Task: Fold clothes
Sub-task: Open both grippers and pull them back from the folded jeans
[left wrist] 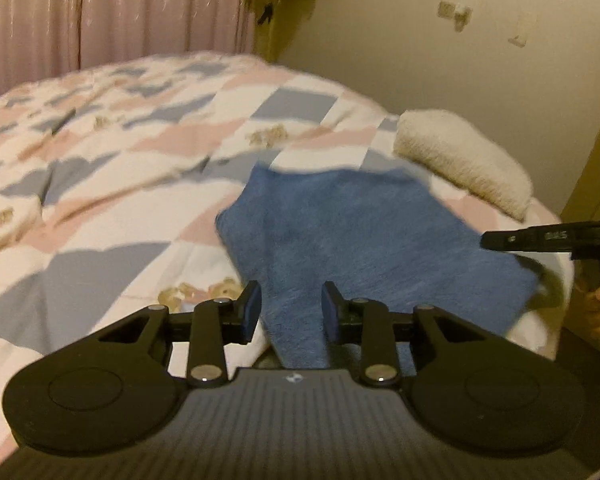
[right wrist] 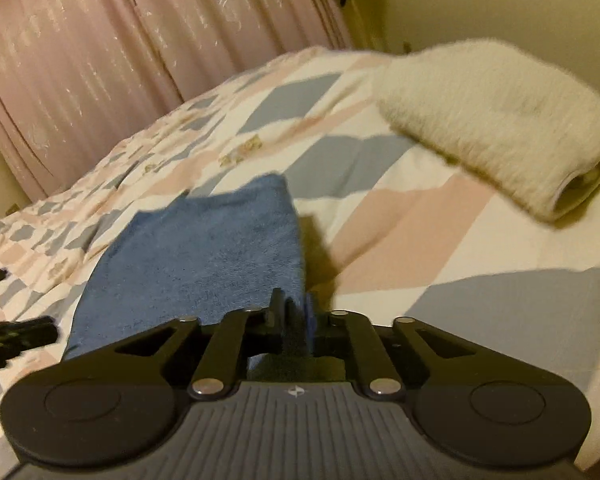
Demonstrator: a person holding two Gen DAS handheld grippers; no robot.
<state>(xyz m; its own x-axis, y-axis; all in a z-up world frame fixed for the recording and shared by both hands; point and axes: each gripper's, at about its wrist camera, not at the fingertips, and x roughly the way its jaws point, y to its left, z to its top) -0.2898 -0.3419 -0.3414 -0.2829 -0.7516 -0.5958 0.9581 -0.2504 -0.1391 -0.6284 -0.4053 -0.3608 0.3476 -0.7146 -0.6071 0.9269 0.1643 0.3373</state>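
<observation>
The blue towel (left wrist: 352, 240) is seen lying on the bed (left wrist: 140, 160), spread over a patchwork quilt of pink, grey-blue and white patches.

In the left wrist view, the left claw (left wrist: 290, 312) is held with its fingers spread apart, and nothing is gripped between them. A narrow near end of the towel runs through the gap between the two fingers and widens ahead of the claw; whether the pads touch the cloth cannot be told. To the right of this claw, at the towel's far right corner, the right claw (left wrist: 496, 239) is seen from the side, with part of a hand (left wrist: 598, 304) below it.

In the right wrist view, the right claw (right wrist: 294, 312) is pressed together on the right-hand edge of the towel (right wrist: 204, 248), a fold of blue cloth being pinched between its fingers. The rest of the towel is spread ahead and to the left of this claw. At the left edge of that view, a tip of the left claw (right wrist: 20, 334) is visible.

A rolled cream towel (right wrist: 500, 120) is seen ahead and to the right of both claws, apart from the blue one. Pink curtains (right wrist: 100, 40) hang beyond the bed.
</observation>
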